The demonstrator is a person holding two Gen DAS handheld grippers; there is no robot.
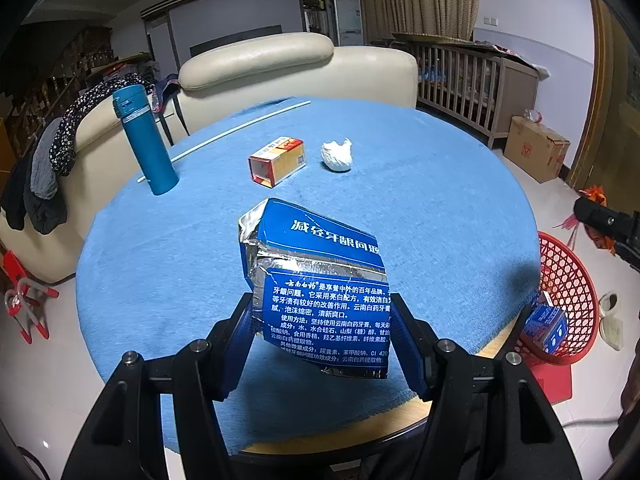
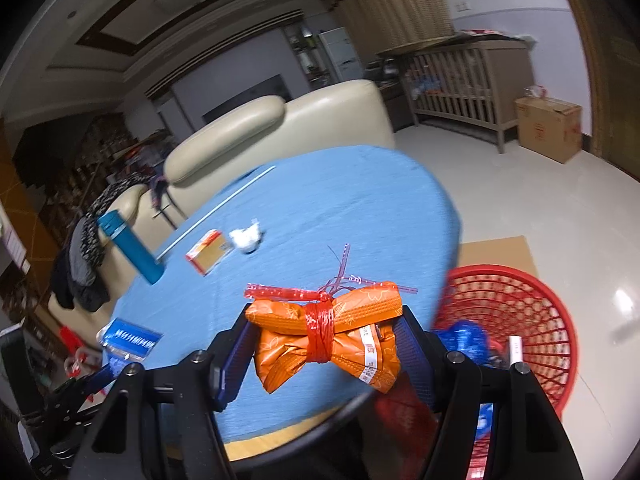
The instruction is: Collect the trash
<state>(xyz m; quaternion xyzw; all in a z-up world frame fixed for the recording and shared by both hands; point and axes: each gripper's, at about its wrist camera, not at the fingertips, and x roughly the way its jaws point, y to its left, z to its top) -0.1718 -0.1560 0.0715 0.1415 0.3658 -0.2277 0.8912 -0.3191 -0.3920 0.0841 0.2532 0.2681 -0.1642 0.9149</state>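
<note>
Left gripper (image 1: 322, 320) clamped on the crushed blue toothpaste box (image 1: 316, 280), held above the table (image 1: 440, 200); right gripper (image 2: 326, 344) clamped on the orange wrapper bundle (image 2: 328, 336), beside the red basket (image 2: 532, 320), presumably for dropping.

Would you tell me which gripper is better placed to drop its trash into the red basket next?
Right. The right gripper holds the orange packet beside the red basket; the left gripper, holding the blue carton, sits farther over the table.

blue carton (image 1: 320, 280), orange packet (image 2: 328, 340), red basket (image 2: 520, 320), blue cloth (image 1: 420, 200)
</note>
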